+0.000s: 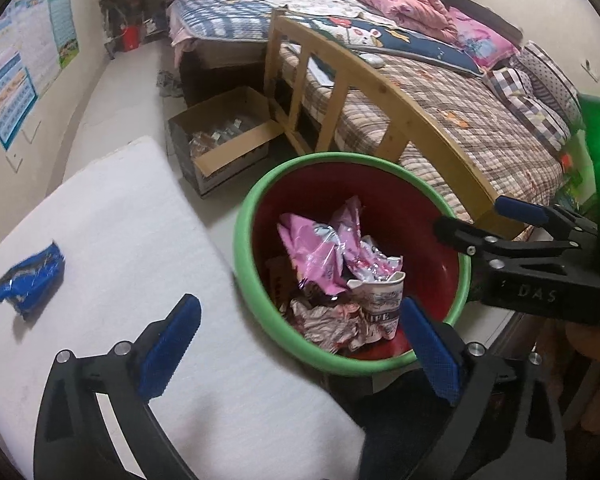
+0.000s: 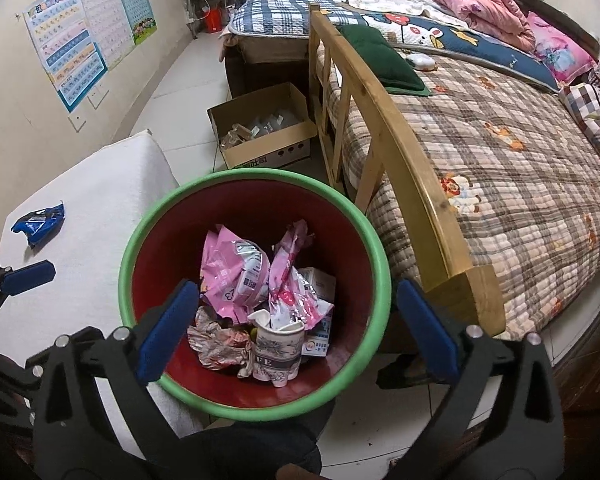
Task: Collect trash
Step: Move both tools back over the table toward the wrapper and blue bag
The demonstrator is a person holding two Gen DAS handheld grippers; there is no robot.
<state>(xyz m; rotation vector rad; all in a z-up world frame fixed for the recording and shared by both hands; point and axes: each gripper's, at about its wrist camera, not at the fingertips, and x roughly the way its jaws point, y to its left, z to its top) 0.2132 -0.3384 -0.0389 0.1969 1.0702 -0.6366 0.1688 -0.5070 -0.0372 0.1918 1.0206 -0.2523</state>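
Observation:
A red bin with a green rim stands on the floor beside a white table. It holds pink wrappers, a crumpled paper cup and other crumpled trash. A blue wrapper lies on the table at the left. My left gripper is open and empty over the table edge and the bin rim. My right gripper is open and empty above the bin; it also shows in the left wrist view.
A wooden bed frame with plaid quilts stands right of the bin. An open cardboard box sits on the floor behind the bin. Posters hang on the left wall.

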